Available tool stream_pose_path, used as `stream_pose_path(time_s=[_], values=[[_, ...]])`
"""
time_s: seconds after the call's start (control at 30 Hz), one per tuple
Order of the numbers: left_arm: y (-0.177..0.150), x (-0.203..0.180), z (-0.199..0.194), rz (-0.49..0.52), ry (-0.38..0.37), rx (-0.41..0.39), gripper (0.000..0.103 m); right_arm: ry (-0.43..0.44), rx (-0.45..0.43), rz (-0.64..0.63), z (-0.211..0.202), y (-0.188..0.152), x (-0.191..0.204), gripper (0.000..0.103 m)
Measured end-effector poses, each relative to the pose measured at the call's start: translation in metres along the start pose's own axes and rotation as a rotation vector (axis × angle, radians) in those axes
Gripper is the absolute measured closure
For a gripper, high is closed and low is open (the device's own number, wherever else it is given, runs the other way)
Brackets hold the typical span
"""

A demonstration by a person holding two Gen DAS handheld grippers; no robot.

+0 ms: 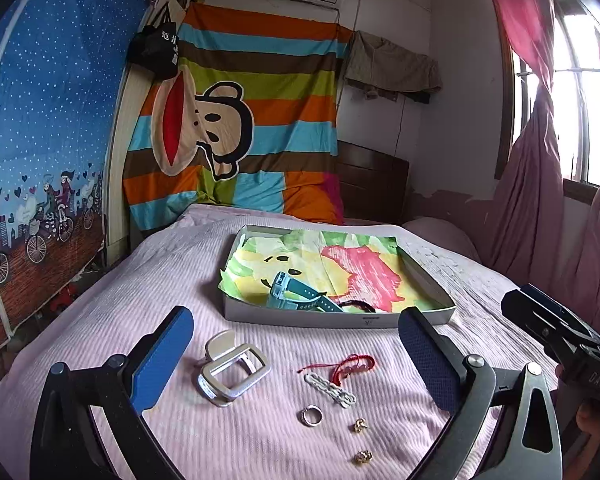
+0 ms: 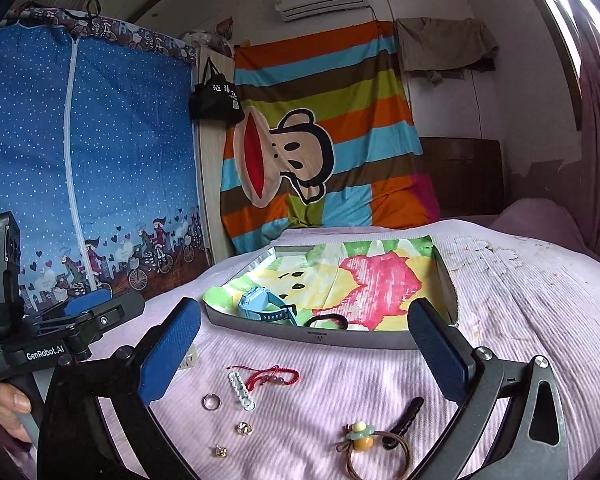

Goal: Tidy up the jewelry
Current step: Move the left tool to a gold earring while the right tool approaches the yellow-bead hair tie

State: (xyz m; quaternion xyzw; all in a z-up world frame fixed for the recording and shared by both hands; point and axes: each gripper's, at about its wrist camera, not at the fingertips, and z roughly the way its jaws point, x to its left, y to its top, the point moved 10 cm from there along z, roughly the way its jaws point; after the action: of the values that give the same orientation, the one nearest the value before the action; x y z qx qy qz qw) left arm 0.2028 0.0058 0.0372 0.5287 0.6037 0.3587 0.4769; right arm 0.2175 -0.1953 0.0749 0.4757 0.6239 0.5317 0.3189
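A white tray (image 1: 340, 318) lined with colourful paper lies on the pink bedspread. It holds a teal watch (image 1: 296, 294) and a black hair tie (image 1: 358, 306). In front of it lie a silver claw clip (image 1: 232, 368), a red string bracelet (image 1: 350, 366), a white chain (image 1: 330, 390), a silver ring (image 1: 311, 415) and two gold earrings (image 1: 360, 425). My left gripper (image 1: 296, 314) stands open above them, empty. In the right wrist view my right gripper (image 2: 304, 308) is open and empty too, over the red bracelet (image 2: 274, 376), a flower hair tie (image 2: 360, 436) and a black hair pin (image 2: 404, 420).
The bed fills the foreground, with a striped cartoon blanket (image 1: 240, 120) against the far wall and a blue fabric wardrobe (image 1: 40, 140) on the left. Pink curtains (image 1: 540, 160) hang by the window on the right. A hand (image 2: 8, 408) holds the left tool's black housing (image 2: 44, 354).
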Motion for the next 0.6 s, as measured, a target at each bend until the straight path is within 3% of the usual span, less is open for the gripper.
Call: stream_pose_path(time_s=[0.3, 0.6], values=[[-0.024, -0.020, -0.018, 0.071, -0.025, 0.010, 0.000, -0.028, 0.012, 0.016, -0.028, -0.022, -0.011, 0.001], [-0.053, -0.020, -0.024, 0.074, -0.024, 0.065, 0.000, -0.069, 0.052, -0.003, -0.043, -0.052, -0.022, 0.001]])
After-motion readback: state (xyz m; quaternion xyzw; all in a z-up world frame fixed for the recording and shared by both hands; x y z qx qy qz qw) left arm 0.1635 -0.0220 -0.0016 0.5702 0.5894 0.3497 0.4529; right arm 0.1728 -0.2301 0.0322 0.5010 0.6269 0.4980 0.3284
